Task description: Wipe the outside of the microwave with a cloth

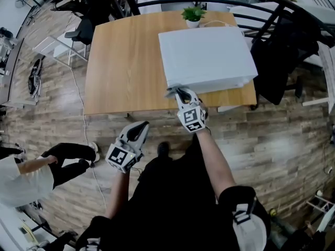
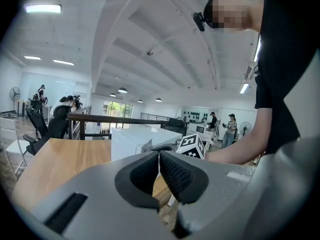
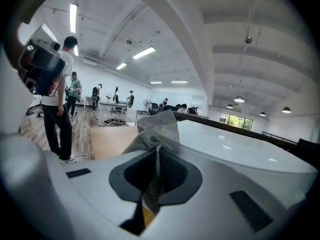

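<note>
A white microwave (image 1: pixel 207 56) stands on the wooden table (image 1: pixel 125 61), seen from above; its glossy top (image 3: pixel 235 146) fills the right gripper view. My right gripper (image 1: pixel 180 94) is shut on a grey mesh cloth (image 3: pixel 157 129), whose bunched end sticks out past the jaws at the microwave's near left corner (image 1: pixel 172 90). My left gripper (image 1: pixel 140 127) hangs below the table's front edge, over the floor, jaws shut with nothing between them. In the left gripper view the microwave (image 2: pixel 135 139) and the right gripper's marker cube (image 2: pixel 192 146) show beyond the jaws.
A small potted plant (image 1: pixel 192 15) stands at the table's far edge behind the microwave. A dark railing (image 1: pixel 230 4) curves behind the table. Black chairs (image 1: pixel 81 33) sit at the left. A person (image 1: pixel 31 166) crouches on the floor at lower left.
</note>
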